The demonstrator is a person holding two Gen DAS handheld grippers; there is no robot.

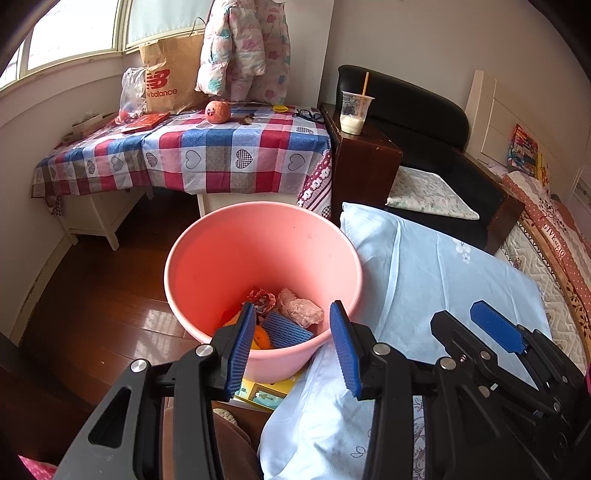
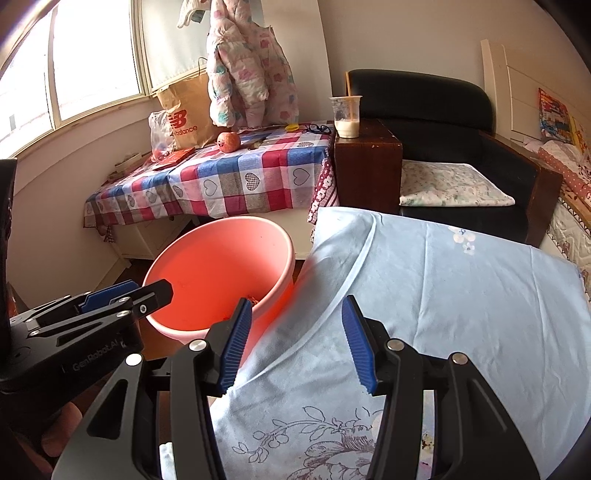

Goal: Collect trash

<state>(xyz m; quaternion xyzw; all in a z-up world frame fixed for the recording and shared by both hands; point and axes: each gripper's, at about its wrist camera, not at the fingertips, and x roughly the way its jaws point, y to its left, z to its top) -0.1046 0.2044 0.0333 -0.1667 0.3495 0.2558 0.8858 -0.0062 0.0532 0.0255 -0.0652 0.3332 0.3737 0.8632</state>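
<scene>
Small room, pale walls (image 1: 406, 37). Curved bay window (image 1: 70, 33) at upper left, daylight pouring in, blind partly lowered. Dark glossy wooden floor (image 1: 103, 306), reflecting the light. Low surface (image 1: 207, 155) under the window, draped in a red, blue and white checked cloth with heart print, white legs showing beneath. Padded jacket (image 1: 243, 48) hanging above it. Black armchair (image 1: 417, 107) with dark wooden arms against the far wall, floral cushion (image 1: 428, 192) on the seat. Bed at right, with a pale blue pillow (image 1: 436, 273), a patterned quilt (image 1: 554, 236) and a white headboard (image 1: 491, 110).
</scene>
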